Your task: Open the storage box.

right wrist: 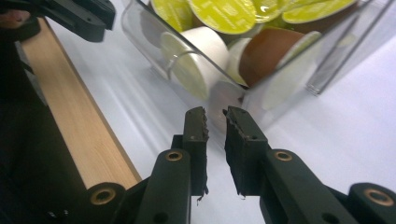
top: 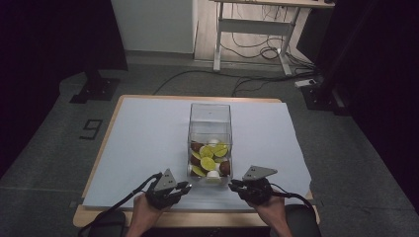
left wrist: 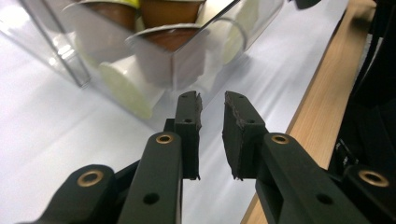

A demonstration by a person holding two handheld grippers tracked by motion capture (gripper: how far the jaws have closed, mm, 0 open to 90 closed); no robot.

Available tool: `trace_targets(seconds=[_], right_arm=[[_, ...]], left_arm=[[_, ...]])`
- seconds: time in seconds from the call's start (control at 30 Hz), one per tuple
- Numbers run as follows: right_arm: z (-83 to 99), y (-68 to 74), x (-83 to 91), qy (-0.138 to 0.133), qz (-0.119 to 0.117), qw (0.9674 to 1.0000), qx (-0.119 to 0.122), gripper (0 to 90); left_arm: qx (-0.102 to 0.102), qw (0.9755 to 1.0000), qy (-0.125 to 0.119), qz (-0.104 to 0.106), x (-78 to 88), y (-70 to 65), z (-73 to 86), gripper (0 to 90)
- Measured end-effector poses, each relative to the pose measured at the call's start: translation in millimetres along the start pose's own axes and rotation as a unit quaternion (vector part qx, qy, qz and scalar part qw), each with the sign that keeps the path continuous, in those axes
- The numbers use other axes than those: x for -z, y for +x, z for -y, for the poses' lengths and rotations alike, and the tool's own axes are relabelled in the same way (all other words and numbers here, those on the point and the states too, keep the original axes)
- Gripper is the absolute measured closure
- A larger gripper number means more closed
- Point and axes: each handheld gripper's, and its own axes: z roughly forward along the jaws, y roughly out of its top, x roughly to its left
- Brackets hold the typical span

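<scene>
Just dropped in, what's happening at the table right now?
A person holds a two-jaw gripper in each hand at the near edge of the table, one on either side of a clear plastic box. The box holds coffee capsules, some with lime-green lids, some brown, some white. The left gripper and right gripper both point at the box's near corners with jaws nearly together and nothing between them. Neither touches the box yet.

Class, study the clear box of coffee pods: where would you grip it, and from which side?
Probably grip the clear box by its thin upright side walls, one claw coming down over each rim, left and right. It stands open-topped, tall and too wide for one claw; the pods fill only the bottom.
</scene>
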Motion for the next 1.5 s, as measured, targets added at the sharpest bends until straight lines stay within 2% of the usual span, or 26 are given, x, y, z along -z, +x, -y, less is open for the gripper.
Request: trace_targets(seconds=[0.1,0.23,0.5,0.63,0.73,0.77,0.8,0.97,1.03,1.2,1.3,1.4,1.47,1.5], right_arm=[[1.6,-3.7,3.9,0.0,0.004,1.0,-0.003,77.4],[2.3,-10.0,9.4,-0.003,0.012,0.9999,-0.009,77.4],[0.7,-23.2,15.8,-0.007,0.03,0.9994,-0.017,74.9],[-0.5,-31.6,19.3,-0.01,0.041,0.9988,-0.023,71.3],[-0.4,-41.6,21.5,-0.009,0.058,0.9977,-0.033,63.1],[-0.4,-41.6,21.5,-0.009,0.058,0.9977,-0.033,63.1],[0.9,-46.0,21.0,-0.006,0.068,0.997,-0.036,59.3],[3.5,-55.3,18.1,0.005,0.084,0.9958,-0.034,51.1],[3.4,-59.4,16.3,0.01,0.088,0.9955,-0.035,47.0],[3.1,-66.1,10.5,0.019,0.092,0.9949,-0.037,39.0],[4.7,-72.4,4.1,0.028,0.105,0.9931,-0.044,29.1],[7.3,-76.3,1.0,0.03,0.111,0.9923,-0.047,24.6],[8.3,-77.5,-0.1,0.031,0.113,0.992,-0.047,22.6],[12.0,-81.1,-4.1,0.04,0.116,0.991,-0.053,22.3]], left_arm=[[0.003,1.0,0.001,-0.003,2.3,2.9,1.3,75.9],[0.007,0.9998,0.004,-0.017,7.7,11.2,2.2,75.9],[0.022,0.9994,0.008,-0.025,10.6,26.8,1.8,74.5],[0.028,0.9992,0.01,-0.025,10.5,35.9,1.0,70.9],[0.035,0.9988,0.012,-0.033,10.5,45.6,0.3,68.5],[0.035,0.9988,0.012,-0.033,10.5,45.6,0.3,67.7],[0.039,0.9985,0.01,-0.036,9.6,50.2,-0.2,66.2],[0.044,0.9977,0.012,-0.05,6.0,61.6,-1.3,60.0],[0.046,0.9972,0.012,-0.058,4.6,66.7,-1.6,57.0],[0.054,0.9965,0.016,-0.061,0.0,74.8,-0.6,48.9],[0.056,0.9967,0.019,-0.057,-6.1,78.2,2.0,37.0],[0.059,0.9963,0.028,-0.055,-11.7,80.7,4.8,28.4],[0.063,0.996,0.031,-0.056,-13.6,81.4,6.0,26.5],[0.068,0.9954,0.036,-0.056,-16.6,82.7,8.4,22.0]])
